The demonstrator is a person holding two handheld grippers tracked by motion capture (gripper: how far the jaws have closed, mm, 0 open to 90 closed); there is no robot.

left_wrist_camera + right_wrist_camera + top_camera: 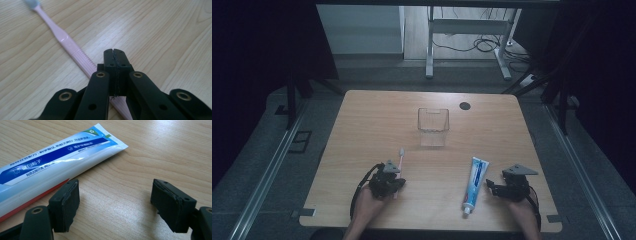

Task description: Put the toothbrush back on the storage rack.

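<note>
Light wooden table (377,120), clear square plastic cup (433,126) well ahead of both grippers. White-and-blue toothpaste tube (50,170) just left of right gripper (120,202), jaws wide apart, empty. Left gripper (115,53) jaws pressed together, holding nothing, over pink toothbrush (67,42); closed, it may just nudge the brush.

The right gripper (115,205) hangs low over the pale wood-grain counter (160,152), its two black fingers (65,203) spread wide with bare wood between them. A toothpaste tube (57,162), white and light blue with a dark blue band of white lettering and a red stripe along its lower edge, lies flat on the counter, running diagonally from the left edge to its flat crimped end at upper centre. The left finger sits just beside the tube's near edge; contact cannot be told.
</note>
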